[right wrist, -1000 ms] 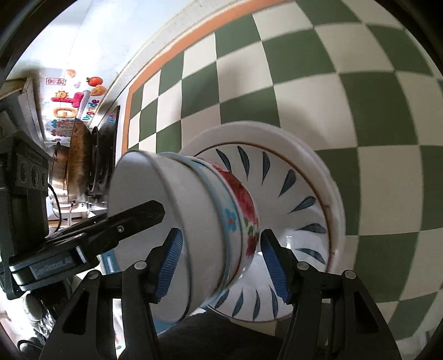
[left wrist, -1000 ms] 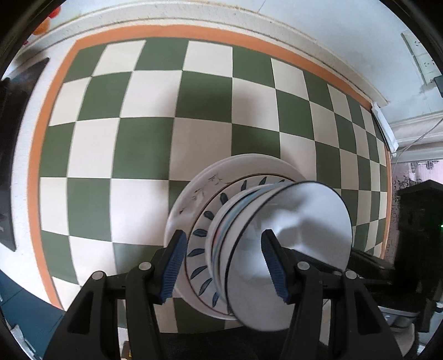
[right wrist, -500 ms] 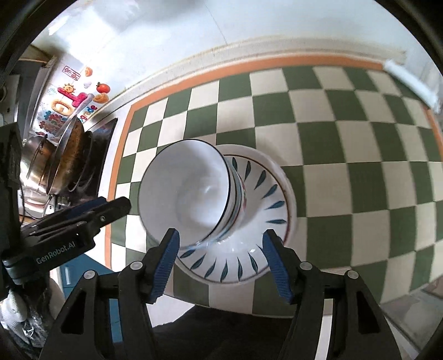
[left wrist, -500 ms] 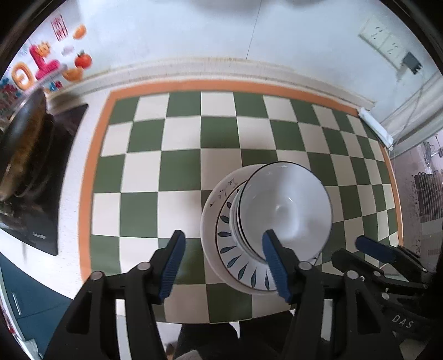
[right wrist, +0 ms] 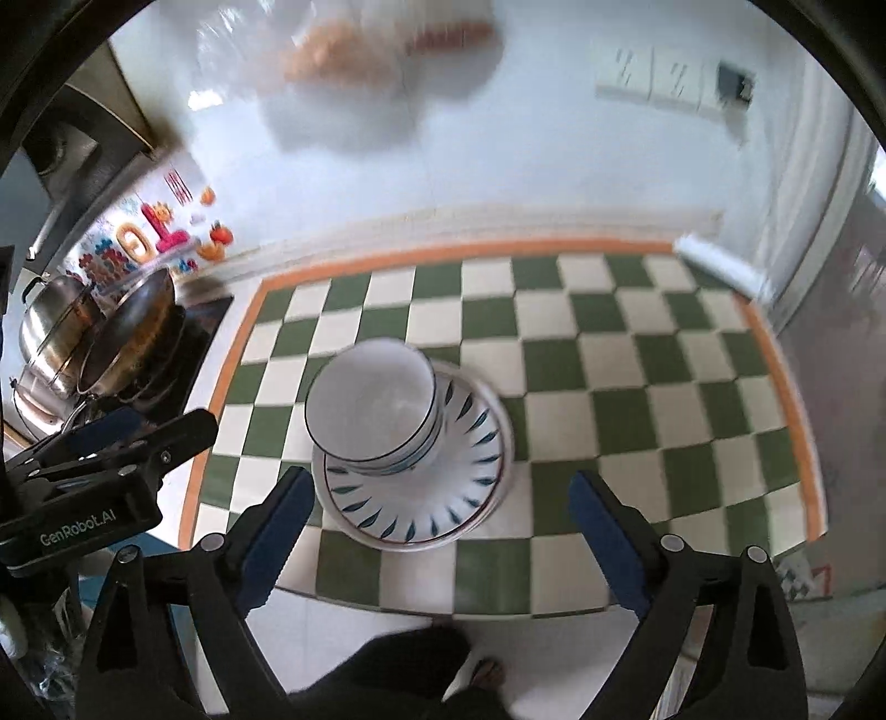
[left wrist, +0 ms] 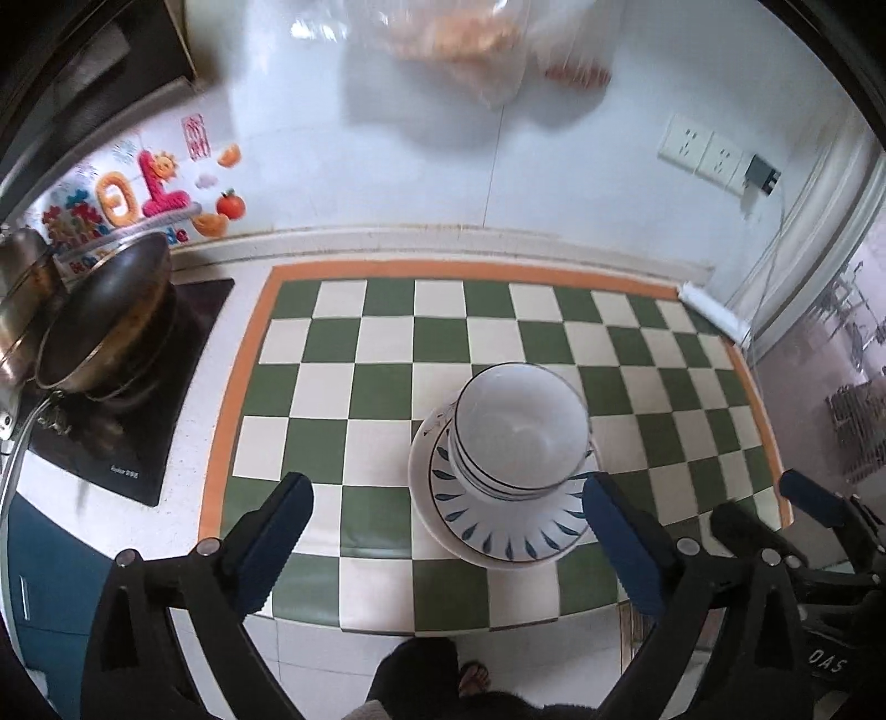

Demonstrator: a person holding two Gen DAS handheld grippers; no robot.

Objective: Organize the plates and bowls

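A stack of white bowls (left wrist: 520, 432) with dark rims stands on stacked plates (left wrist: 498, 526) with blue leaf marks, on the green and white checked mat (left wrist: 387, 343). The stack also shows in the right wrist view, bowls (right wrist: 372, 407) on plates (right wrist: 443, 498). My left gripper (left wrist: 443, 543) is open and empty, well above and in front of the stack. My right gripper (right wrist: 437, 537) is open and empty, also high above it. The right gripper's fingers (left wrist: 814, 498) show at the left view's right edge. The left gripper's fingers (right wrist: 111, 437) show at the right view's left edge.
A black cooktop (left wrist: 127, 421) with a pan (left wrist: 105, 321) and a steel pot (right wrist: 52, 327) lies left of the mat. The tiled wall (left wrist: 498, 183) carries sockets (left wrist: 703, 152) and hanging bags (left wrist: 459, 39). The counter's front edge and the floor (left wrist: 387, 648) lie below.
Both grippers have pulled back and up from the stack and opened wider. The bowls and plates stay on the mat.
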